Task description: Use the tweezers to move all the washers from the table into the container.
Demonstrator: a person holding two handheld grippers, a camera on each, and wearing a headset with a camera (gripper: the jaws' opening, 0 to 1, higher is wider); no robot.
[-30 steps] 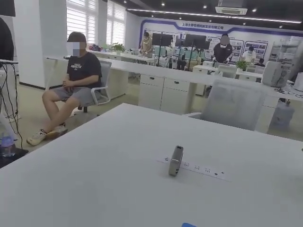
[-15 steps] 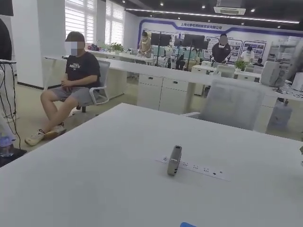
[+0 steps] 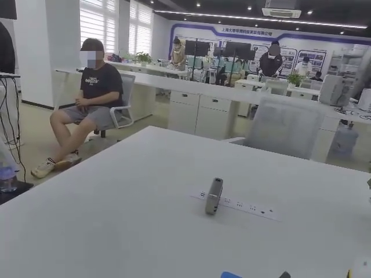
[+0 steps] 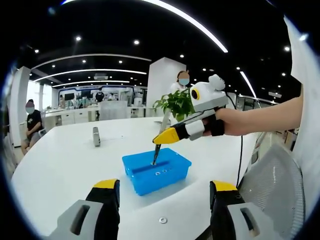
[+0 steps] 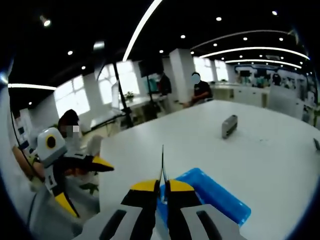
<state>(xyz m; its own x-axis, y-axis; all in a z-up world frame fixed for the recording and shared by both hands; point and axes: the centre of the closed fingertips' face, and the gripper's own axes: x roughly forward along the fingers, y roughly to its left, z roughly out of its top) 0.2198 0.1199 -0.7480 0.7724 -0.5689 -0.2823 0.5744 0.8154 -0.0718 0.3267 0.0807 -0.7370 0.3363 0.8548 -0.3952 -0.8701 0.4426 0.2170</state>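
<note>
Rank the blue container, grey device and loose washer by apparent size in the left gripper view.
1. blue container
2. grey device, though it stands farther off, so its true size is unsure
3. loose washer, smallest

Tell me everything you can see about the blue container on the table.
The blue container is a shallow, open-topped rectangular tray, plastic by its look, sitting flat on the white table. A few small washers lie inside. The tweezers, clamped in the right hand-held gripper, reach down into it. A loose washer lies on the table nearby.
</note>
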